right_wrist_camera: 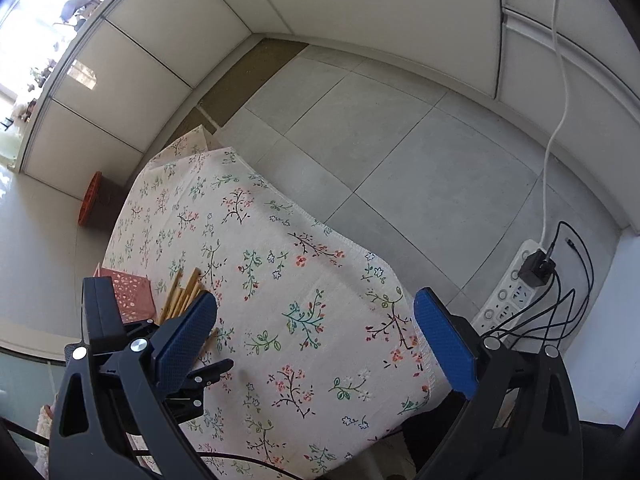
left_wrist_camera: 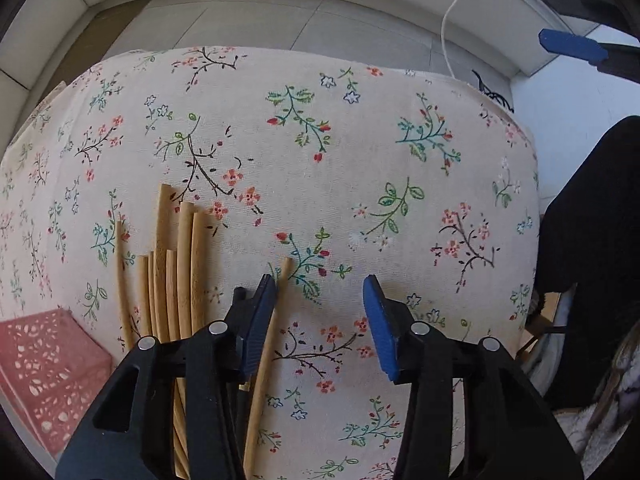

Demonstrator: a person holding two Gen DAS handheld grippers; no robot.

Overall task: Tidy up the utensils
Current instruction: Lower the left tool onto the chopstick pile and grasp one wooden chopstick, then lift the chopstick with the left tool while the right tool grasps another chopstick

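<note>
Several wooden chopsticks (left_wrist_camera: 176,276) lie side by side on the floral tablecloth (left_wrist_camera: 320,160), left of my left gripper. One single chopstick (left_wrist_camera: 269,340) lies apart from the bunch, just inside the left finger. My left gripper (left_wrist_camera: 320,292) is open and empty, low over the cloth. My right gripper (right_wrist_camera: 316,316) is open and empty, held high above the table. The chopsticks (right_wrist_camera: 182,296) show in the right wrist view beside a pink perforated basket (right_wrist_camera: 132,294); the left gripper (right_wrist_camera: 200,376) shows below them.
The pink basket (left_wrist_camera: 44,364) stands at the table's left corner. The table's far edge drops to a grey tiled floor (right_wrist_camera: 380,140). A power strip (right_wrist_camera: 516,280) with cables lies on the floor at right. A dark object (left_wrist_camera: 592,260) stands to the right of the table.
</note>
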